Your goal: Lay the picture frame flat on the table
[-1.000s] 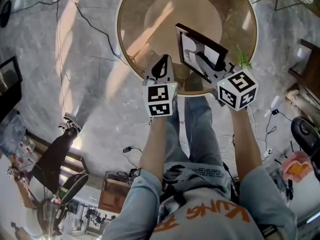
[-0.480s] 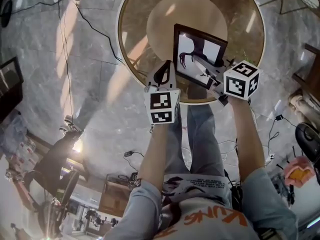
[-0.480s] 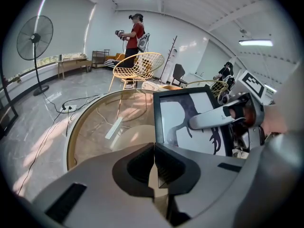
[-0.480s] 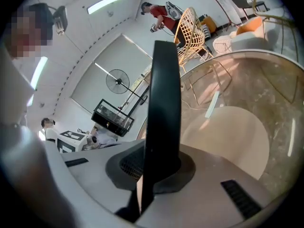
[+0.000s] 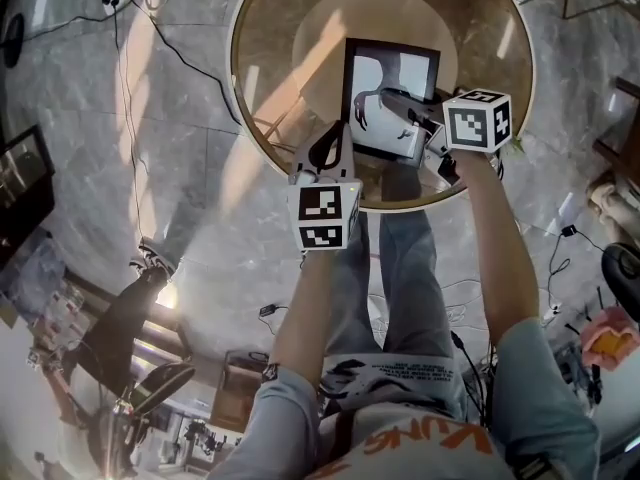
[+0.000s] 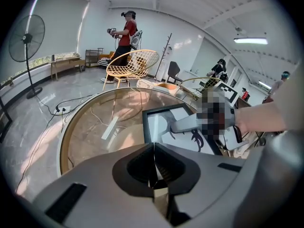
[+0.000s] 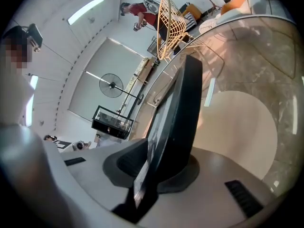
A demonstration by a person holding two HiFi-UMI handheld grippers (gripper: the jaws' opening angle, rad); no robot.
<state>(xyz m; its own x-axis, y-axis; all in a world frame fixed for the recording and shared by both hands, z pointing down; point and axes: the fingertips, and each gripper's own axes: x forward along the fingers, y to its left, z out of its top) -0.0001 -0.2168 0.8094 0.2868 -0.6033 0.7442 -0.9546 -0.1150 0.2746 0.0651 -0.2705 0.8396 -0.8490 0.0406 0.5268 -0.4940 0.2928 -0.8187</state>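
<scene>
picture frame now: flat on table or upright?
Flat, or nearly: picture frame lies face-up on the glass table, its edge between jaws of the right tool, which have just been opening.

Table: round glass top with a gold rim [image 5: 237, 88], which I see stretching ahead of both claws.
On it: picture frame [image 5: 395, 73], seemingly flat, just right of my left claw [image 5: 333, 133]. Its near edge sits between the jaws of my right claw [image 5: 392, 103], which have just been opening.

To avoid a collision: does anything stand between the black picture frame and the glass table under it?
Nothing visible does. The black picture frame, between the right tongs, which have just been opening, is directly over the round gold-rimmed glass table; the shut left tongs hang beside it.
</scene>
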